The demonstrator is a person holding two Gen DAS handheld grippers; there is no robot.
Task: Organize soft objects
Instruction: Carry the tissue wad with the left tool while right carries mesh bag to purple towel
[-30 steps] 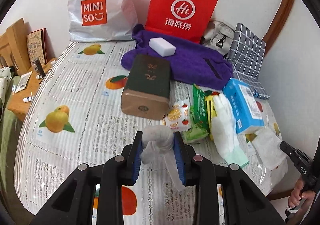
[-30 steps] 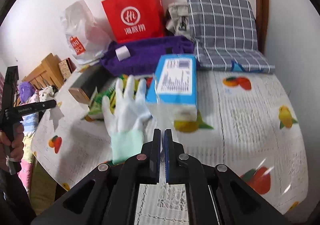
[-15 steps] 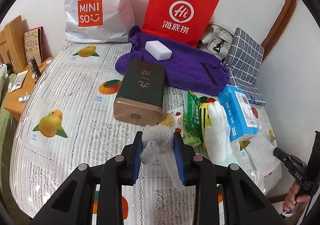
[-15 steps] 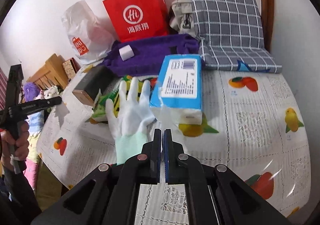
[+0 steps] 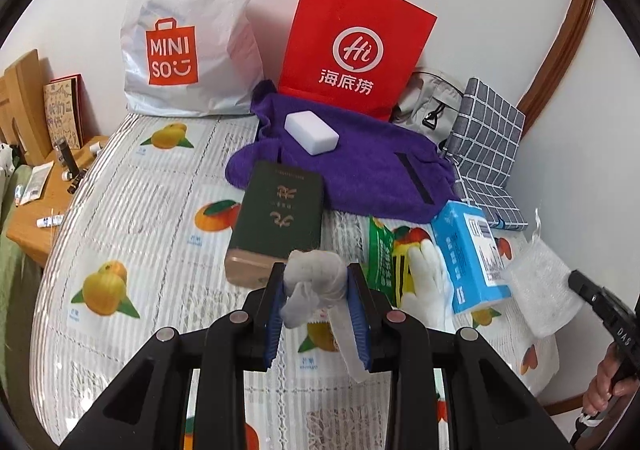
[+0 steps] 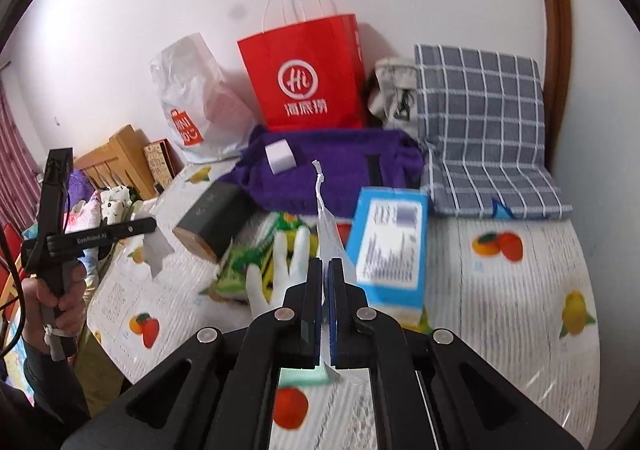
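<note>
Two bags (image 5: 356, 46) (red, white) behind purple towel (image 5: 360, 170).

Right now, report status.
Left gripper shut on rolled sock. Right gripper shut on mesh bag. White glove on table.

bright, even room light, soft shadows; my fisheye bends the edges into black corners, glare streaks the table cover (image 6: 532, 382), right view smears near me.

The white glove (image 6: 280, 270) is half hidden behind the right claw (image 6: 325, 270); the blue pack's (image 6: 390, 246) print is blurred.
</note>
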